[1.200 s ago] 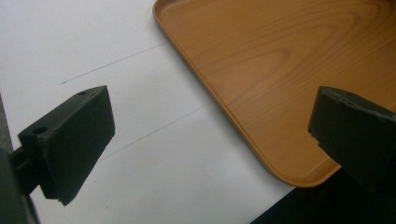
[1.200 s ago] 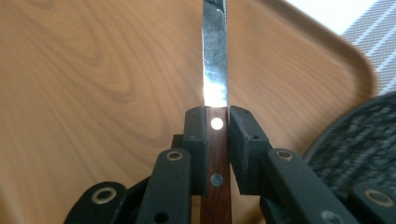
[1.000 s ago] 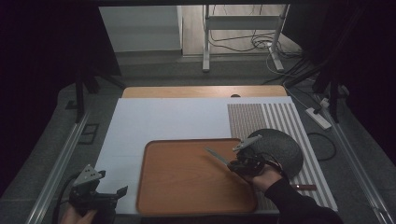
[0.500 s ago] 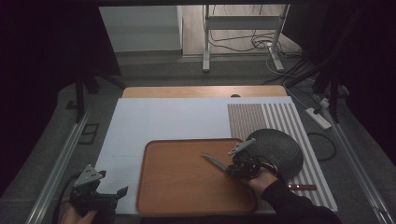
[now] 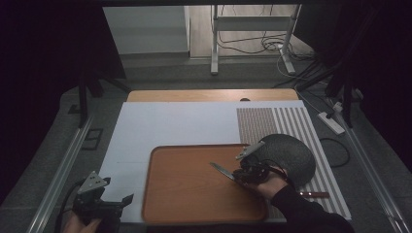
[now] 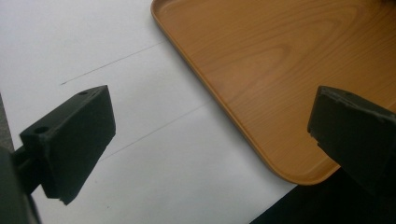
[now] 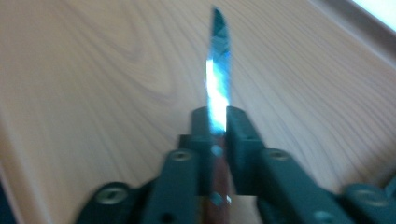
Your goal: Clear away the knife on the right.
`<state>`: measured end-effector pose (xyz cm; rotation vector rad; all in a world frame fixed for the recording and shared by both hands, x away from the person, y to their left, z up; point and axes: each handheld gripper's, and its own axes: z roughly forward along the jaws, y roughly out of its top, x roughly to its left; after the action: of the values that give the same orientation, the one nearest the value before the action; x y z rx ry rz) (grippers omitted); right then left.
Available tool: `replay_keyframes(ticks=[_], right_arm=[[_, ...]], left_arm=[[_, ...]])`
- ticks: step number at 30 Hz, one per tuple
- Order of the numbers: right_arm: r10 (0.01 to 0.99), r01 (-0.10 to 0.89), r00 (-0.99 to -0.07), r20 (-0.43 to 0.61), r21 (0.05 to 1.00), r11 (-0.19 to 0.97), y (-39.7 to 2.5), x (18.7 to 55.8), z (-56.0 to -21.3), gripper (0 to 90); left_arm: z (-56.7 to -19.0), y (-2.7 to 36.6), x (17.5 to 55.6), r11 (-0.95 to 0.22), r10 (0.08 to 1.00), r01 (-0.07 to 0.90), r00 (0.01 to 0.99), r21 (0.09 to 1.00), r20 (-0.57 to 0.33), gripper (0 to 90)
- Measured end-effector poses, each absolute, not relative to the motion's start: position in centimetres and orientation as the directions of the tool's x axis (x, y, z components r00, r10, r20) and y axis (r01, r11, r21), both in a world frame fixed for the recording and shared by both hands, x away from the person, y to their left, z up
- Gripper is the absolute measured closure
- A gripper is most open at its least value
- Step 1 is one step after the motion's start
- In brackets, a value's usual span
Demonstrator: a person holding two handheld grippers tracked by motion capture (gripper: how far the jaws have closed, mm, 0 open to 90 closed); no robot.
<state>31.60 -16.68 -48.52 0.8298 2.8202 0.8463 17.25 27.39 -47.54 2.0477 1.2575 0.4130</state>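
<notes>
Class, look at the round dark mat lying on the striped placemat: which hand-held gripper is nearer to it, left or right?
Right. The right hand-held gripper, clamping a knife, sits at the round dark mat's near-left edge; the left hand-held gripper is across the tray.

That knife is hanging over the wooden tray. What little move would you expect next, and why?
Probably a small lowering of the right gripper to lay the knife flat on the tray. The jaws are clamped on the knife near its handle, the blade points out over bare wood, and the left gripper waits open by the tray's corner.
</notes>
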Motion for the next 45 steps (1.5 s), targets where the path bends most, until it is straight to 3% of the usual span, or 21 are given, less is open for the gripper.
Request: replay_keyframes(ticks=[7,28,35,40,45], right_arm=[[0.455,0.424,-0.889,0.049,0.462,0.779,-14.4,31.8,-50.2,89.3],[0.624,0.578,-0.78,0.047,0.435,0.69,-19.3,33.8,-50.3,89.4],[0.635,0.59,-0.771,0.05,0.432,0.682,-19.7,34.0,-50.2,89.1],[0.623,0.571,-0.779,0.068,0.488,0.66,-19.6,33.8,-49.4,78.4],[0.62,0.559,-0.781,0.076,0.527,0.639,-19.9,33.5,-48.6,56.8]], left_arm=[[-47.5,27.3,17.2,-0.297,0.873,0.655,0.481,0.695,-0.08,1.5],[-47.5,27.3,17.2,-0.305,0.872,0.651,0.485,0.695,-0.072,1.6],[-47.5,27.4,17.3,-0.293,0.874,0.655,0.479,0.697,-0.083,1.5],[-47.5,27.7,17.3,-0.266,0.875,0.658,0.471,0.704,-0.109,1.4],[-47.5,27.9,17.3,-0.252,0.875,0.66,0.467,0.708,-0.124,1.3]])
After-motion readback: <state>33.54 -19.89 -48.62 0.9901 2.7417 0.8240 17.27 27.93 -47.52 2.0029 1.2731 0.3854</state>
